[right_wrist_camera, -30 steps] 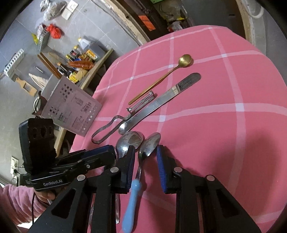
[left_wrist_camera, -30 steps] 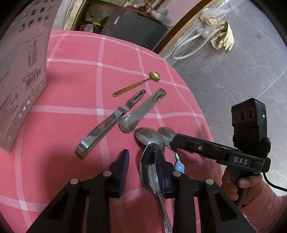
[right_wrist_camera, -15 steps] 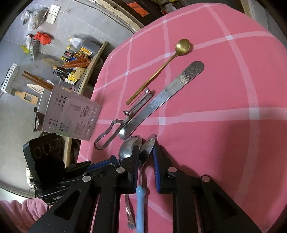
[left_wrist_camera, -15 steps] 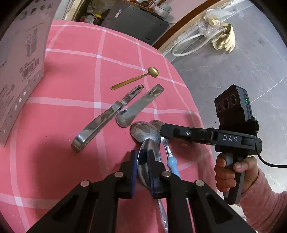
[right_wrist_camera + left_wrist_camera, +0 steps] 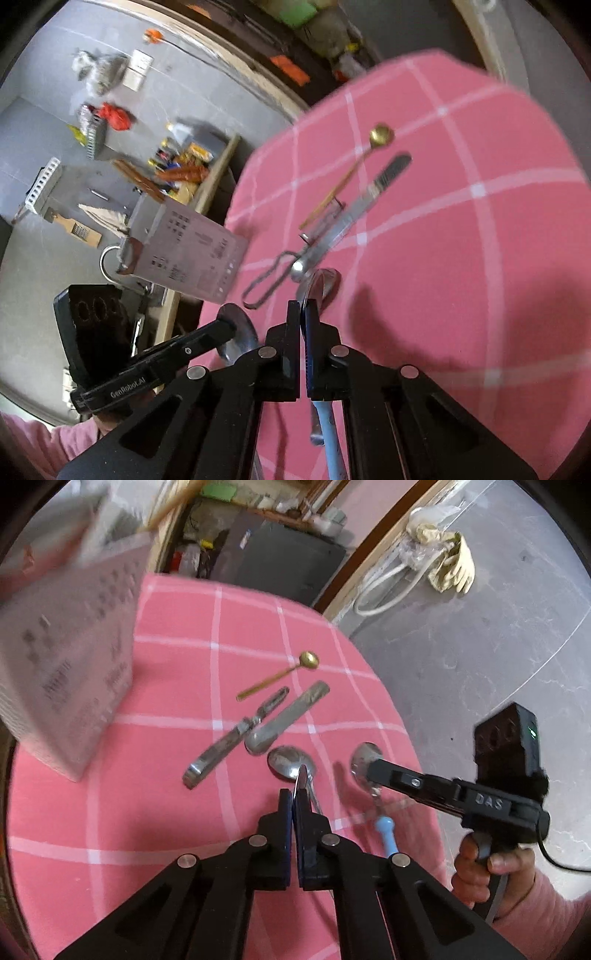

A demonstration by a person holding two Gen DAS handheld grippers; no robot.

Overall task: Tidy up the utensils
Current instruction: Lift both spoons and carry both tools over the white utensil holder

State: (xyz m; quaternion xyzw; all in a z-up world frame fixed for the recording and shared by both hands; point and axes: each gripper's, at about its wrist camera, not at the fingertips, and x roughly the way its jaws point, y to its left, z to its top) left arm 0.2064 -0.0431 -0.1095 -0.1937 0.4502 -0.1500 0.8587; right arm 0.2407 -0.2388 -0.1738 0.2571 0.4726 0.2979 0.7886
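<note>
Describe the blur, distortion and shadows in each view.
Left wrist view: perforated box smeared by motion blur, gold spoon sharp, fisheye bends the tablecloth grid. Right wrist view: blurred all over, floor clutter streaked, a broad soft shadow on the cloth at right.

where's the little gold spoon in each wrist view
Left wrist: the gold spoon lies at upper centre on the pink checked tablecloth, bowl pointing up-right.
Right wrist: it lies right of centre near the top, bowl uppermost.
Shared landmark: the flat steel tool with the ridged end, lying just beside it.
</note>
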